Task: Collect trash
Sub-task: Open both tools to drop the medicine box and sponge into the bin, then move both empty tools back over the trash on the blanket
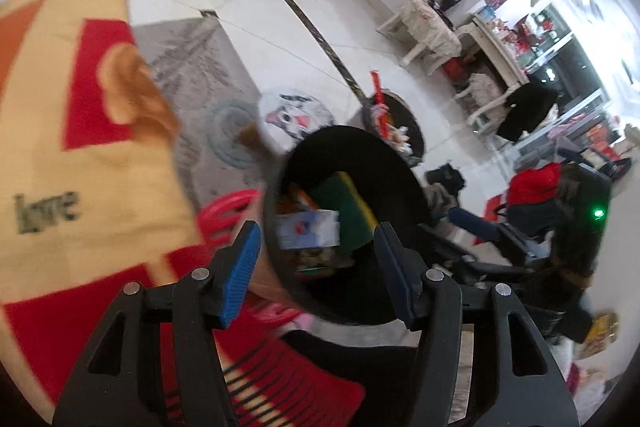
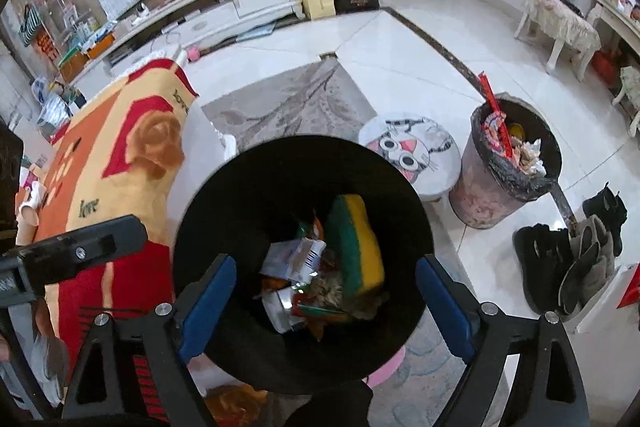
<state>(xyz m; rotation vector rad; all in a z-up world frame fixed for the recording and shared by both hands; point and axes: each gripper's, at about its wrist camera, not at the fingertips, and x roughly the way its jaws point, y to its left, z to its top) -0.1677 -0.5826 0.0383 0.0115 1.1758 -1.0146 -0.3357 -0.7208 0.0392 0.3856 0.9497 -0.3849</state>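
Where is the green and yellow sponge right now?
Inside the black bin, leaning on its right side above the wrappers: sponge, centre of both wrist views.

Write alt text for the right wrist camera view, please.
The open right gripper hangs over a black bin holding a green and yellow sponge and crumpled wrappers. A full grey trash can stands on the tiled floor beyond.

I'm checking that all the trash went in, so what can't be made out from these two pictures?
- Bottom of the black bin: buried under the sponge and wrappers in both views.
- Blanket in the left view: blurred.
- Second, grey bin: contents too small to name.
- Floor under the black bin: hidden by the bin.
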